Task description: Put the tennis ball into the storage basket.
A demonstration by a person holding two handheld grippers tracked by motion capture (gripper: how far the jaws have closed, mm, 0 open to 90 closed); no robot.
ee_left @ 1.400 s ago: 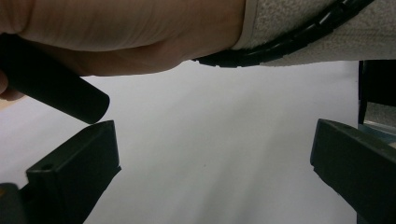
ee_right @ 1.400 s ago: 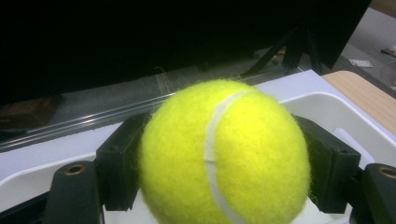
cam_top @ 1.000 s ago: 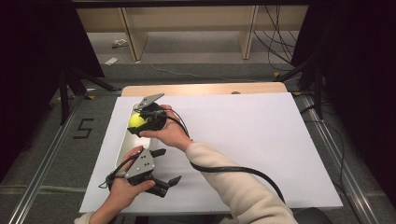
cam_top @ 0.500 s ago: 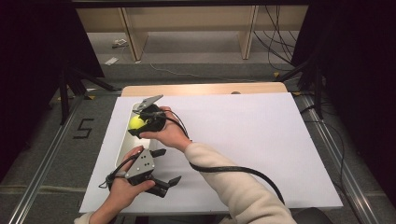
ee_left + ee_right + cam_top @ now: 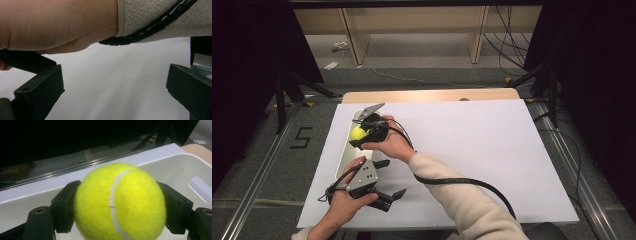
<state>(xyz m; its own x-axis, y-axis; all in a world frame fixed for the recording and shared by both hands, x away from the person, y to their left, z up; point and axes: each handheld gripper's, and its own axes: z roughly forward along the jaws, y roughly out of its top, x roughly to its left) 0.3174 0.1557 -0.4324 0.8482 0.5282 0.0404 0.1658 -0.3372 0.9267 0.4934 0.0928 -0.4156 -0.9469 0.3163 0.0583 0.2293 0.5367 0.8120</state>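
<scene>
My right gripper [image 5: 117, 220] clamps the tennis ball [image 5: 120, 202] mid-frame above the white bin [image 5: 175, 167]; a loosened squeeze could bounce it out. My left gripper [image 5: 112, 100] idles, jaws apart.

Yellow tennis ball [image 5: 120, 202] with a white seam; white bin [image 5: 180, 167]; black gripper jaws.
</scene>
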